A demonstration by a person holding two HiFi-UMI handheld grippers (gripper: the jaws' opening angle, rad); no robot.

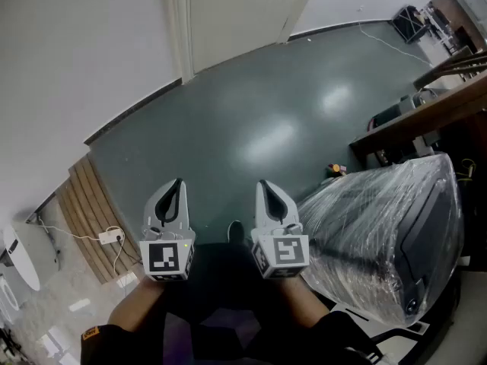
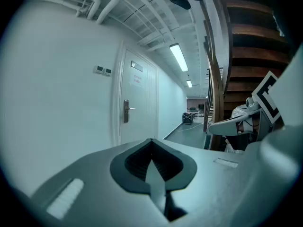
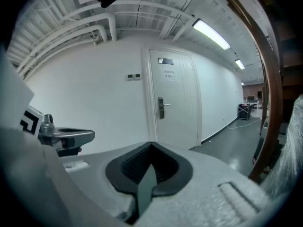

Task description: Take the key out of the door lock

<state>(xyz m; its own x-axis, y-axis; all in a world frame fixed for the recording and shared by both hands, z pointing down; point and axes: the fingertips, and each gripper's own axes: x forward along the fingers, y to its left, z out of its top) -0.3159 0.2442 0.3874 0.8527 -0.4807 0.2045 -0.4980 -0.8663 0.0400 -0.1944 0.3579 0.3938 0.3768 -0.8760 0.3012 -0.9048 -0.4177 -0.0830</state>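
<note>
A white door [image 3: 173,98] stands shut in the white wall several steps ahead, with a metal handle and lock plate [image 3: 161,108] on its left side. That door [image 2: 138,103] and its lock plate [image 2: 126,111] also show in the left gripper view. The key is too small to make out at this distance. My left gripper [image 1: 177,182] and right gripper [image 1: 263,184] are held side by side close to my body, far from the door. Both are shut with nothing between the jaws, as their own views confirm for the left gripper [image 2: 151,141] and the right gripper [image 3: 151,146].
Dark grey-green floor [image 1: 259,128] stretches from me to the door. A bulky plastic-wrapped object [image 1: 396,234] sits close on my right, beside a wooden stair [image 1: 426,112]. Wooden slats [image 1: 87,219] and a power strip [image 1: 110,236] lie along the left wall.
</note>
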